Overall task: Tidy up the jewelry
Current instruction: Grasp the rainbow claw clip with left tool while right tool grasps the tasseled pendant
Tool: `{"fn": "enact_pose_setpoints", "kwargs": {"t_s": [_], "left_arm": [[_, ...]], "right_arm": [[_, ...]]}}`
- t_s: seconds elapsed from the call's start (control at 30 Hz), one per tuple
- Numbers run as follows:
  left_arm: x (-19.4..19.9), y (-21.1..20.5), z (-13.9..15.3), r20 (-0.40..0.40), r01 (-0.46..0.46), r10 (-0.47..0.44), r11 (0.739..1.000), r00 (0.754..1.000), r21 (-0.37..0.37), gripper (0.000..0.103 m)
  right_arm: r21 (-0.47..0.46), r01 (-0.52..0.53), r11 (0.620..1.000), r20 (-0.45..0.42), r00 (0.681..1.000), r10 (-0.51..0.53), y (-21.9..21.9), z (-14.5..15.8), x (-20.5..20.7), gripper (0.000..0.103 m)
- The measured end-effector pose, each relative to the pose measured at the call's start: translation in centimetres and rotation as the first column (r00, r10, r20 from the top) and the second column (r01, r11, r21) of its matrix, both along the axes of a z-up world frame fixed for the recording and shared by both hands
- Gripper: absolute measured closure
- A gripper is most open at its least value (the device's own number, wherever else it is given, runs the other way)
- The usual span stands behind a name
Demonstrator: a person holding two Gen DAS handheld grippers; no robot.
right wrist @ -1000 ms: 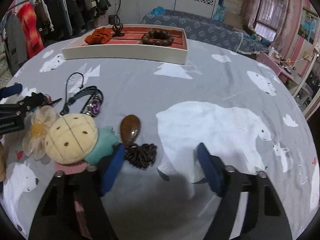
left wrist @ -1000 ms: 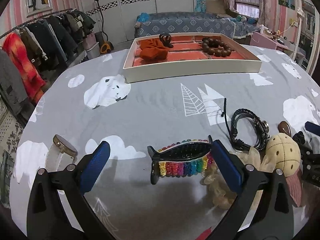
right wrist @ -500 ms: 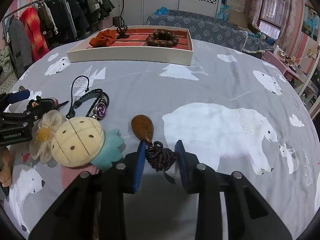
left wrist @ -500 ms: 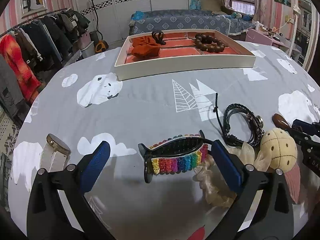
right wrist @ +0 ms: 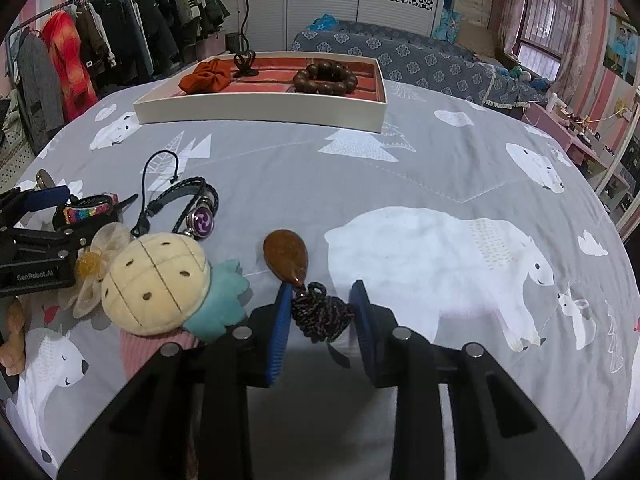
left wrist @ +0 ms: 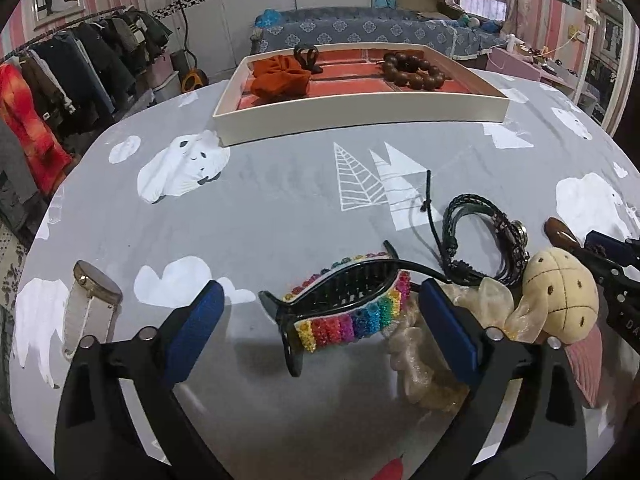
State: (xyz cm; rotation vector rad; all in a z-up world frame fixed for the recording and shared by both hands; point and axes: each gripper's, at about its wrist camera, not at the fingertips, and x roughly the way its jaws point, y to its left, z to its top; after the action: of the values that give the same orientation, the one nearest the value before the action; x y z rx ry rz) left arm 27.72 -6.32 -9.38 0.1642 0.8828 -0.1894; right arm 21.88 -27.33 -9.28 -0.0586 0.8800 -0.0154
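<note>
Stock on the grey tablecloth (right wrist: 400, 176), as you left it: filed in the tray (left wrist: 360, 114), an orange scrunchie (left wrist: 280, 78), a small black clip (left wrist: 306, 56) and a wooden bead bracelet (left wrist: 414, 70). Outstanding: rainbow hair clip (left wrist: 348, 312), watch (left wrist: 94, 296), braided cord bracelet (left wrist: 480, 240), organza flower piece (left wrist: 424, 360), pineapple plush (right wrist: 156, 284), brown pendant (right wrist: 286, 254). Your left gripper (left wrist: 316, 324) stood spread, the rainbow clip between its pads and untouched. Your right gripper (right wrist: 322, 316) had narrowed around the pendant's knotted cord (right wrist: 322, 316); pinched or not, you could not tell. Roughly a third filed.
</note>
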Motion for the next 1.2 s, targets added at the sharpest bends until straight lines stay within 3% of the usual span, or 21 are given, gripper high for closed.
{"fn": "enact_pose_setpoints", "kwargs": {"t_s": [0.1, 0.37, 0.5, 0.67, 0.8, 1.2], "left_arm": [[-0.1, -0.1, -0.1, -0.01, 0.016, -0.016, 1.0, 1.0, -0.02, 0.02], [0.7, -0.4, -0.3, -0.024, 0.011, -0.012, 1.0, 1.0, -0.022, 0.019], [0.6, -0.5, -0.3, -0.028, 0.03, -0.031, 0.999, 0.999, -0.04, 0.03], [0.3, -0.2, 0.0, -0.009, 0.032, -0.033, 0.998, 0.999, -0.045, 0.031], [-0.2, 0.5, 0.8, 0.032, 0.019, -0.018, 0.999, 0.999, -0.032, 0.032], [1.6, 3.2, 3.7, 0.053, -0.048, 0.054, 0.992, 0.997, -0.115, 0.032]], "right_arm": [[0.001, 0.001, 1.0, 0.0, 1.0, -0.001, 0.0, 0.0, 0.0, 0.073], [-0.016, -0.002, 1.0, 0.0, 1.0, 0.002, 0.3, 0.0, 0.0, 0.073], [-0.016, -0.002, 1.0, 0.004, 1.0, 0.002, 0.2, 0.0, 0.1, 0.074], [-0.018, 0.008, 1.0, 0.028, 1.0, -0.007, -0.1, 0.4, 0.2, 0.074], [-0.034, 0.026, 0.999, 0.071, 0.997, -0.024, -0.4, 1.4, 0.2, 0.075], [-0.015, 0.057, 0.998, 0.155, 0.986, -0.054, -1.7, 6.0, 2.2, 0.075]]}}
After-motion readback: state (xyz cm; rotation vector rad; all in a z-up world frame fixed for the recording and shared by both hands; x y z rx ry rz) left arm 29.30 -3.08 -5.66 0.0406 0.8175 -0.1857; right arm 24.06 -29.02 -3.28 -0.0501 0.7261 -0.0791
